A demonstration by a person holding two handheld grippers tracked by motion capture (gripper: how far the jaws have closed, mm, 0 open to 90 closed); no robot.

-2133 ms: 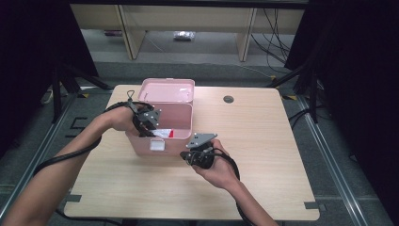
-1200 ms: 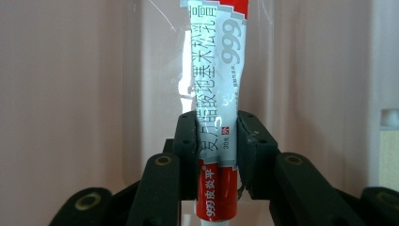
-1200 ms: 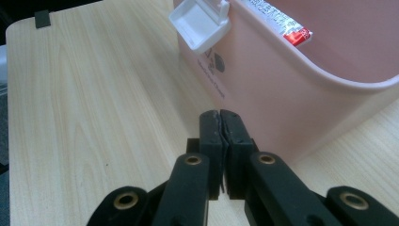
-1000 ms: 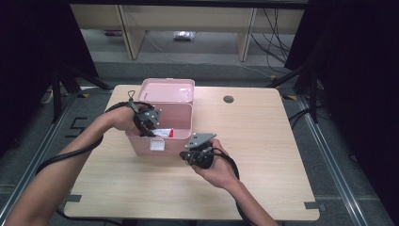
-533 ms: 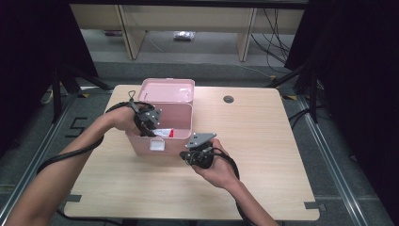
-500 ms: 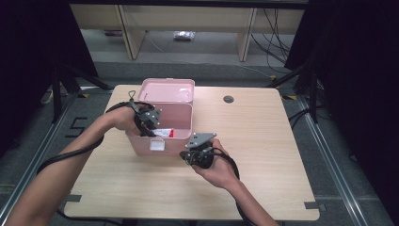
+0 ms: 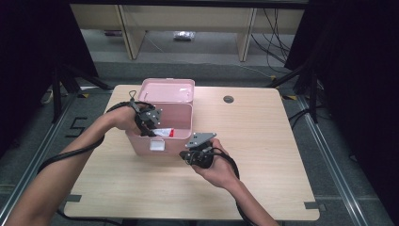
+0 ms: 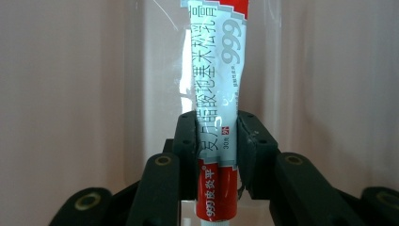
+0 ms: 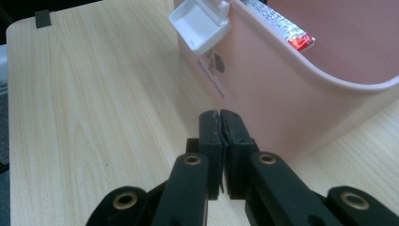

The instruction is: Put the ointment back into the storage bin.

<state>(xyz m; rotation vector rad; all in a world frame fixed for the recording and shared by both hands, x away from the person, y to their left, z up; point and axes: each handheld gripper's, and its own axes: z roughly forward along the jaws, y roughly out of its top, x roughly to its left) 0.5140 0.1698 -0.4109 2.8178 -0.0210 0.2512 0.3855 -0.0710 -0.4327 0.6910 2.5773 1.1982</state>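
A pink plastic box point(image 7: 181, 117) stands open on the wooden table, its lid tipped up behind it. My left gripper point(image 7: 149, 123) hangs over the box's left rim, shut on a white and red ointment tube point(image 8: 214, 99) that reaches into the box. The tube point(image 7: 163, 133) lies just above the front wall, and its red end point(image 9: 301, 41) pokes over the rim. My right gripper point(image 9: 220, 123) is shut with nothing in it, its pads point(image 9: 233, 129) pressed together just in front of the box's pink wall point(image 9: 282, 89). It point(image 7: 197, 153) rests by the box's front right corner.
A white latch point(image 9: 201, 23) hangs open on the box's front wall. A round cable hole point(image 7: 228, 99) sits in the table at the back. Bare wooden tabletop point(image 7: 263, 141) spreads to the right and front. Shelving and cables stand on the floor beyond the table.
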